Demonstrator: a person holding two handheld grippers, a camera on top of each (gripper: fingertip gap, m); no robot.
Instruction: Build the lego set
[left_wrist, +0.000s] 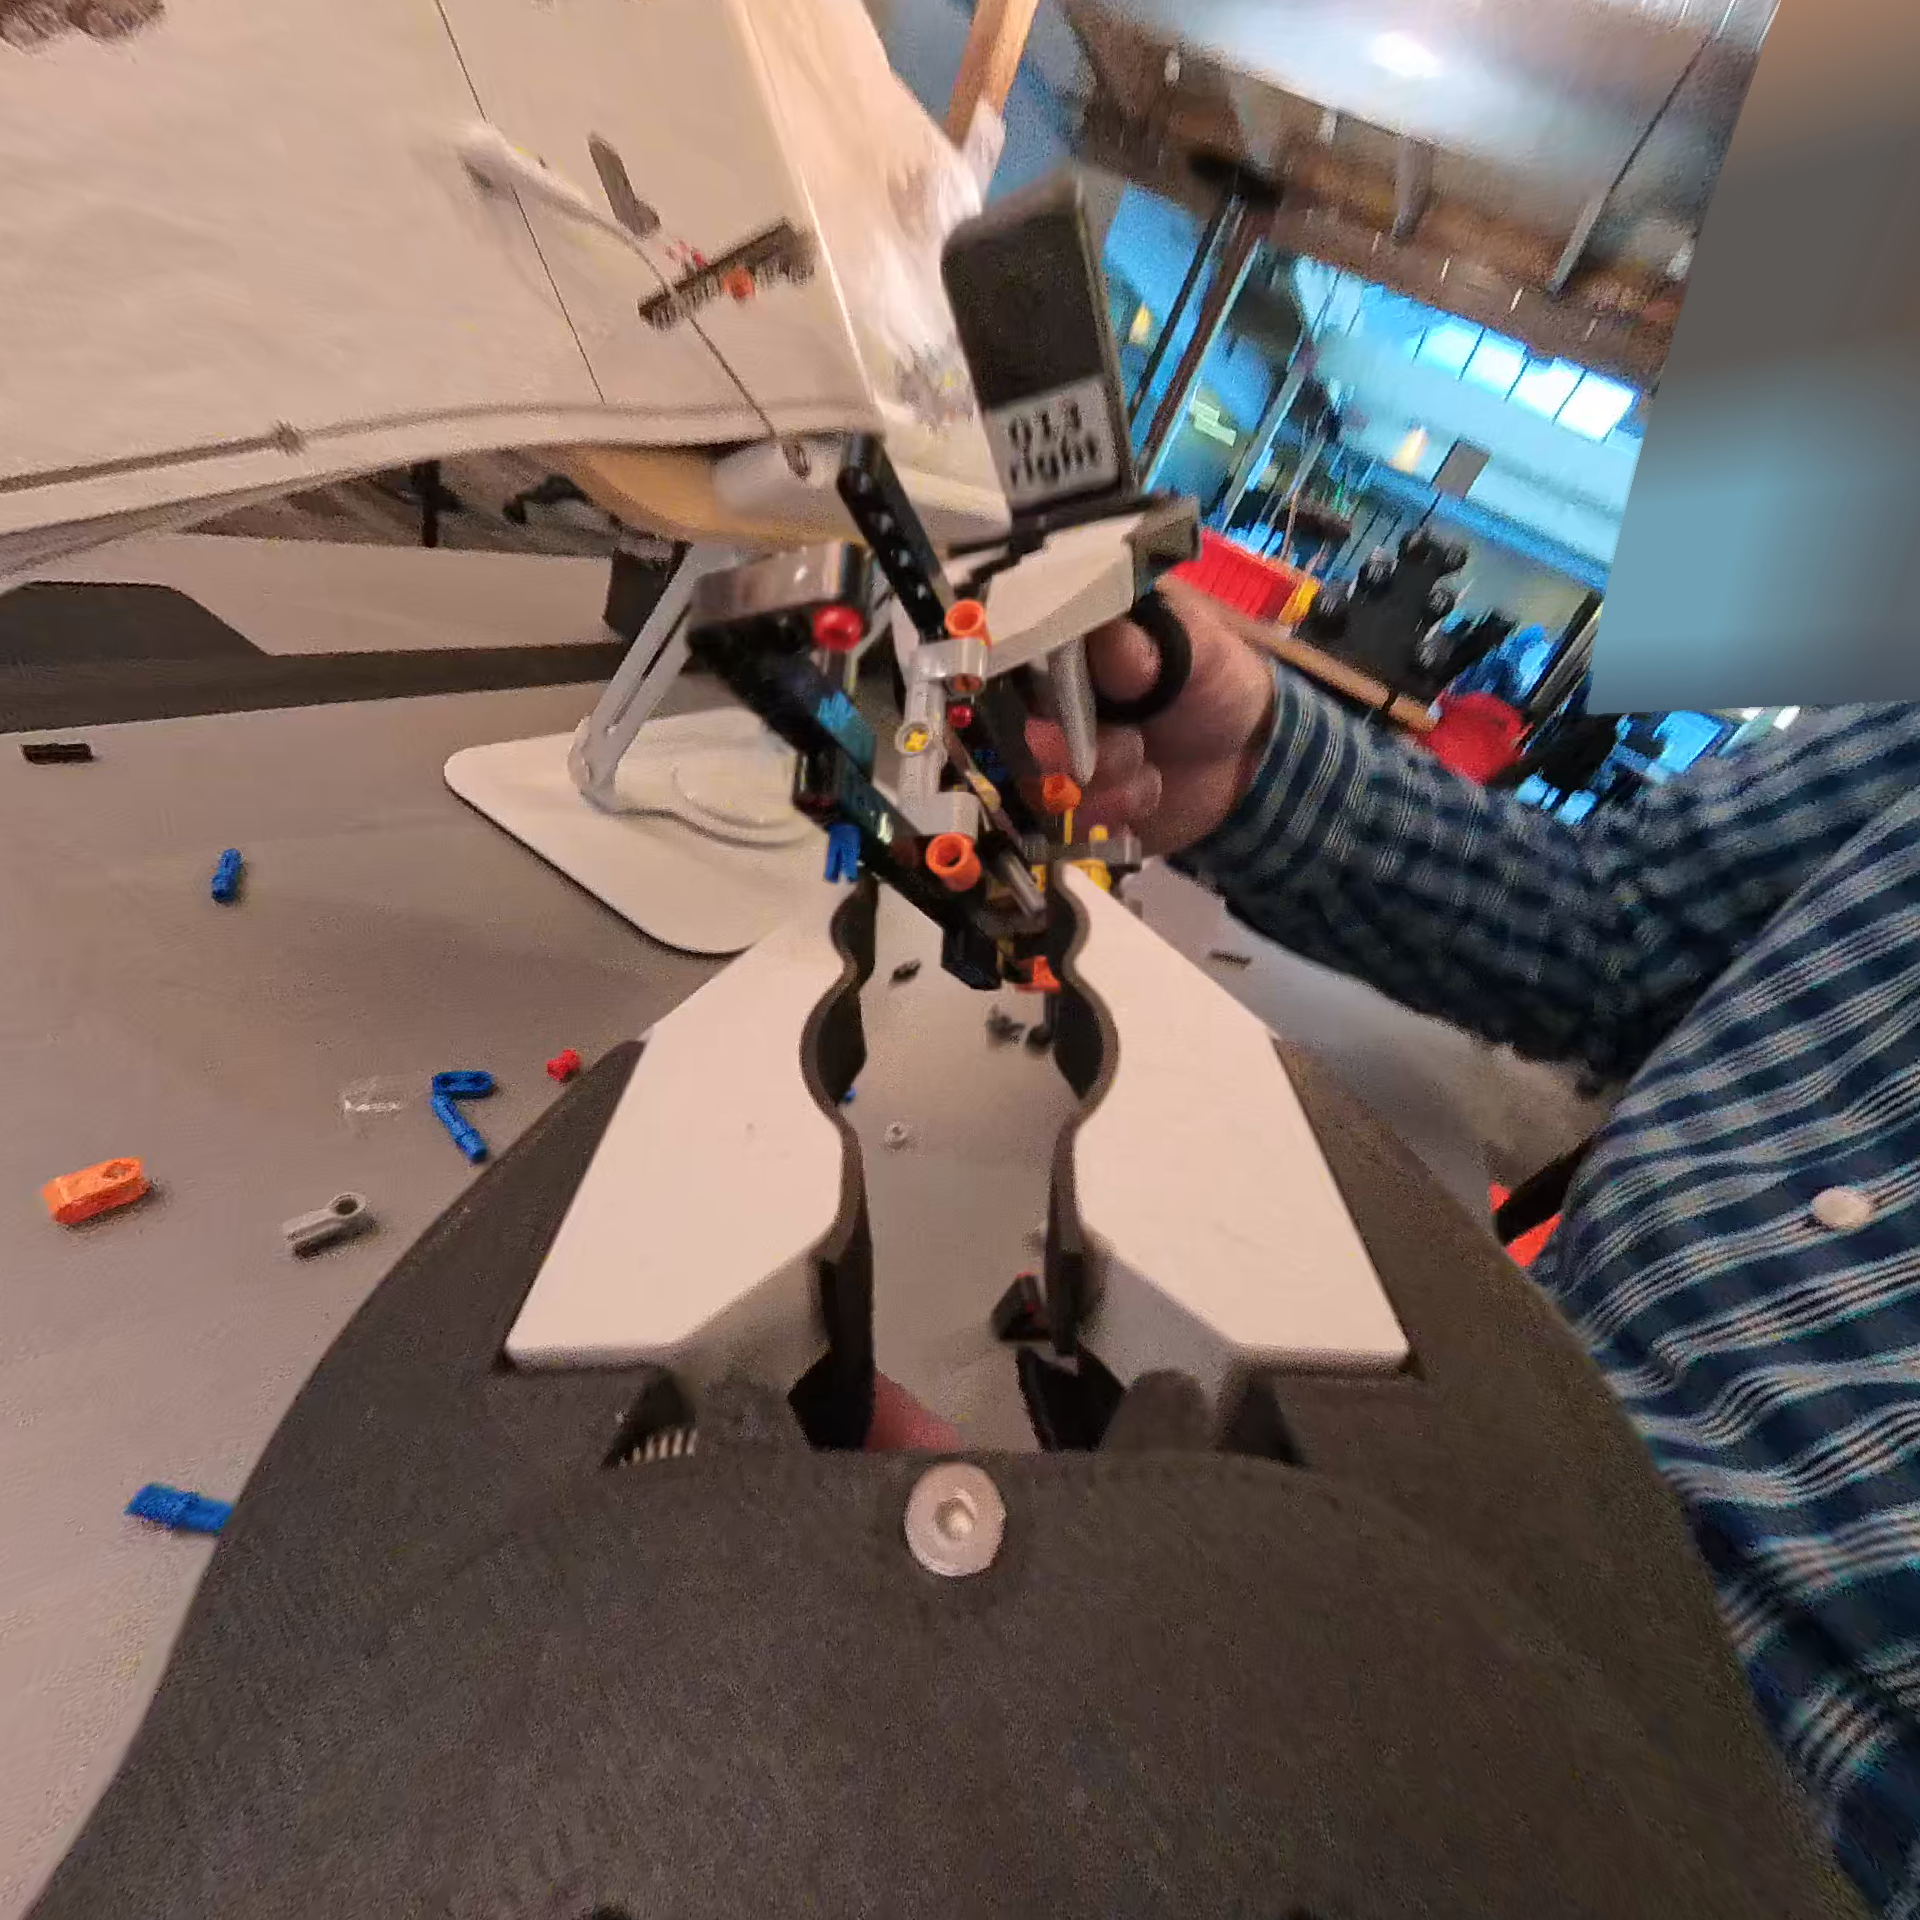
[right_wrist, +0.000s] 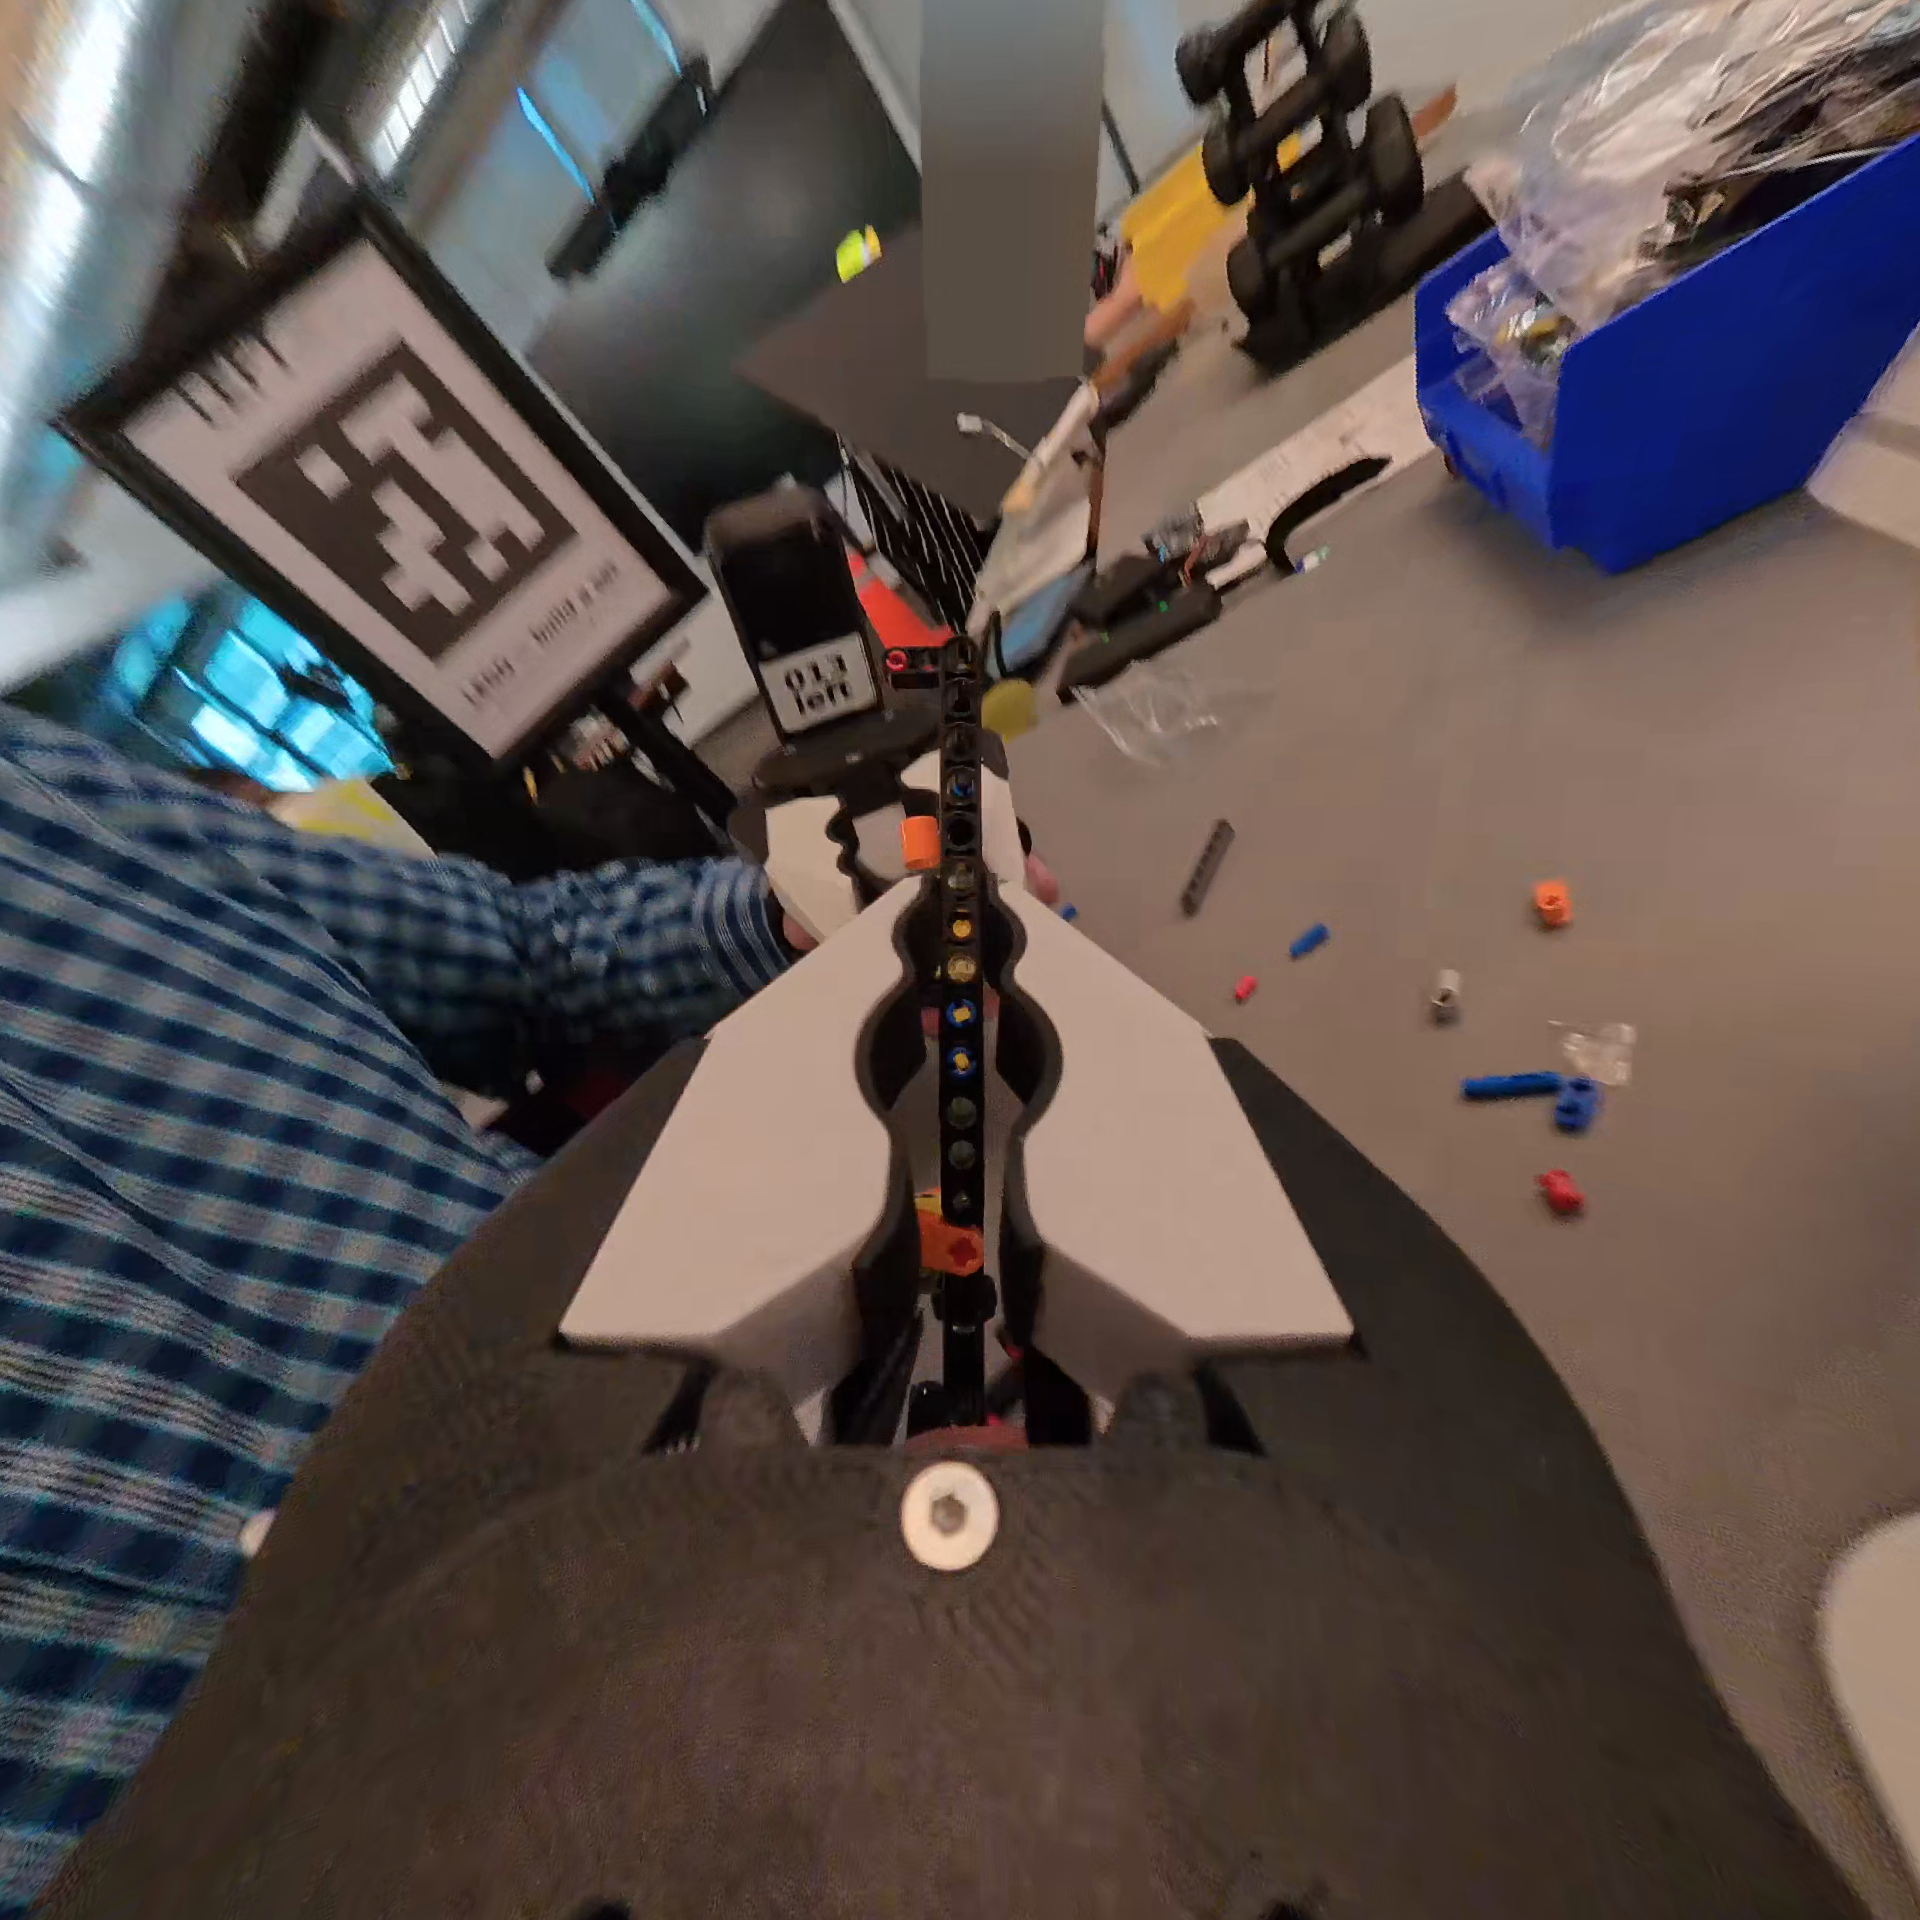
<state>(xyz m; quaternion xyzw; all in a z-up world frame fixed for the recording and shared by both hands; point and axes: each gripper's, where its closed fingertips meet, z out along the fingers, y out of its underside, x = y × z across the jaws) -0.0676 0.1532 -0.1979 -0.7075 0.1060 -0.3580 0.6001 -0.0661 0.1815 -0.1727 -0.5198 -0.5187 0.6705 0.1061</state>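
Both grippers—left gripper (left_wrist: 961, 914), right gripper (right_wrist: 958, 914)—apparently pinch knobbly lego assembly (right_wrist: 960, 997).

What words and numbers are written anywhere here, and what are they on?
I won't repeat the writing itself, only say where it is.
White label on the right gripper: short print.
White label on the left gripper: short print.
Framed marker sign: one blurred line under its black pattern.
Instruction booklet: too blurred to read.
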